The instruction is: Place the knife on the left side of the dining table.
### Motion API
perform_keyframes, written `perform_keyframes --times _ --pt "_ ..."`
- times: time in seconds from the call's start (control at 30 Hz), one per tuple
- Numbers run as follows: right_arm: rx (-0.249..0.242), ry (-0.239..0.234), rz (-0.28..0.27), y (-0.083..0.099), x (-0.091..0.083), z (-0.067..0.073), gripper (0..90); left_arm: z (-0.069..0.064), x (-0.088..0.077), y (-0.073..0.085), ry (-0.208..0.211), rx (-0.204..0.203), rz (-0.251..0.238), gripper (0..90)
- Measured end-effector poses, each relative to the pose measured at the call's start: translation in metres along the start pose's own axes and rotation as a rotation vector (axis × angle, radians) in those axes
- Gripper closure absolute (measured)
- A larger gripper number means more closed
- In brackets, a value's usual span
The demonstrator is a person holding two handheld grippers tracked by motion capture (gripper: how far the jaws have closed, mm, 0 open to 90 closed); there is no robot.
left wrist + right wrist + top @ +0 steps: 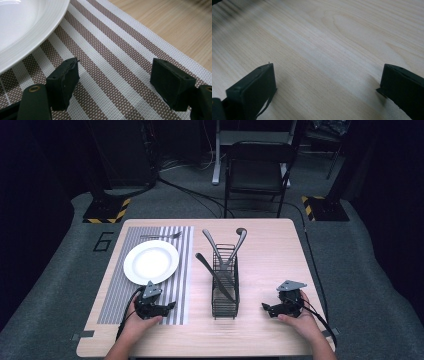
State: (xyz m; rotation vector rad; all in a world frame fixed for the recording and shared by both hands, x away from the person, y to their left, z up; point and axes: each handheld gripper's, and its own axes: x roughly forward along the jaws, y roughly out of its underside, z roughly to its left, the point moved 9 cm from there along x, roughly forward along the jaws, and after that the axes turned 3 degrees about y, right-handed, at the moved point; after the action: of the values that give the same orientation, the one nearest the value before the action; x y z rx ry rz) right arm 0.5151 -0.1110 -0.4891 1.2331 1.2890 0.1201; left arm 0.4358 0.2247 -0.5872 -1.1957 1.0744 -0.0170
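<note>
On the table (270, 250), wire caddy (225, 290) between both released claws, plate (151, 262) beyond left claw (170, 306).

one wooden table (270, 255). one striped placemat (127, 300). one white plate (151, 262). one fork (161, 236), on the placemat beyond the plate. one black wire caddy (225, 290). three utensils in the caddy. two handheld grippers: left gripper (169, 306), right gripper (266, 308). one chair (257, 167) beyond the table.
</note>
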Motion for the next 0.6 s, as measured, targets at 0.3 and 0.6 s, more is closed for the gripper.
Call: perform_keyframes --times 0.3,0.6 --pt "0.0 0.0 0.0 0.0 0.0 0.0 0.0 0.0 0.0007 -0.0004 -0.01 -0.001 -0.007 23.1" --pt "0.0 0.0 0.0 0.0 0.0 0.0 0.0 0.0001 0.0008 -0.0007 -0.015 -0.007 -0.009 23.6"
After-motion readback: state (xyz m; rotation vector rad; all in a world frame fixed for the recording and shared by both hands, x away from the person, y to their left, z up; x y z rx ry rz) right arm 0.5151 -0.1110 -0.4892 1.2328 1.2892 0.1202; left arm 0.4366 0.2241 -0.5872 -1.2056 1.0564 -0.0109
